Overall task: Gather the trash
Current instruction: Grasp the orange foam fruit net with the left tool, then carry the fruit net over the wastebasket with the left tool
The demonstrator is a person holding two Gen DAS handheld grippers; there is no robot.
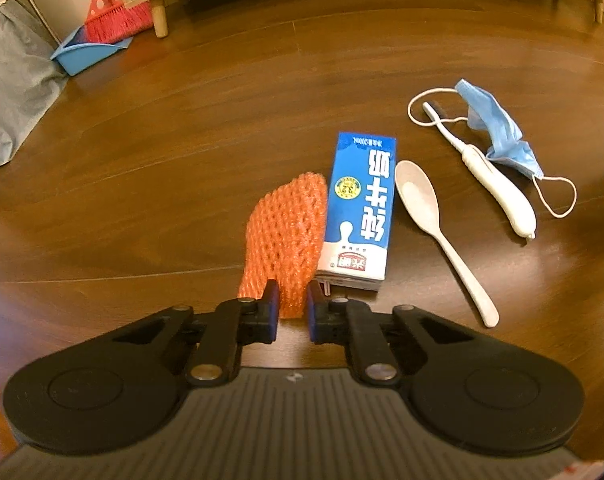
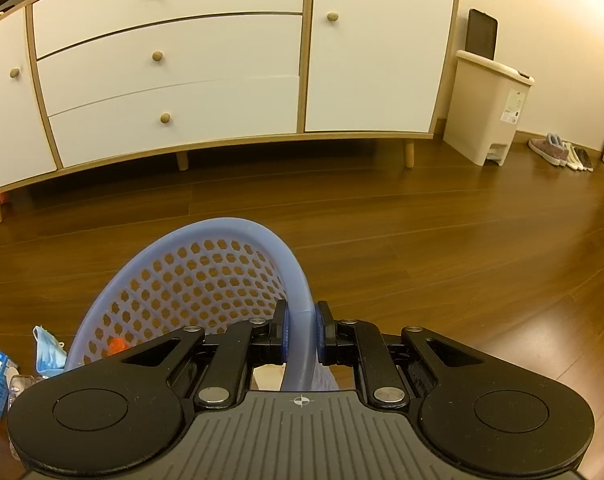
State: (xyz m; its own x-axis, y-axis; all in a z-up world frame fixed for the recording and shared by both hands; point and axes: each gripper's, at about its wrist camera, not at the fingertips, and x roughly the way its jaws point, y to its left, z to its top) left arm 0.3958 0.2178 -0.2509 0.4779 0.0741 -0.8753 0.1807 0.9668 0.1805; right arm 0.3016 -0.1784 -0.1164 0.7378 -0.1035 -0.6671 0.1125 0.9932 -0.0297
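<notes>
Our left gripper (image 1: 293,306) pinches the orange foam net (image 1: 286,232) beside the milk carton (image 1: 359,208) — our right gripper (image 2: 302,332) clamps the basket (image 2: 230,228) rim.

**Gripper Closed on Foam Net Amid Floor Litter**

The left gripper (image 1: 293,305) pinched the near end of an orange foam net (image 1: 286,232) on the wooden floor (image 1: 162,168). Just right lay a blue milk carton (image 1: 359,208), a spoon (image 1: 433,224), a white toothbrush (image 1: 493,184) and a crumpled face mask (image 1: 497,128).

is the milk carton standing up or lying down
Lying down. The milk carton rests flat on the floor with its printed blue face up, between the orange foam net and the spoon.
</notes>
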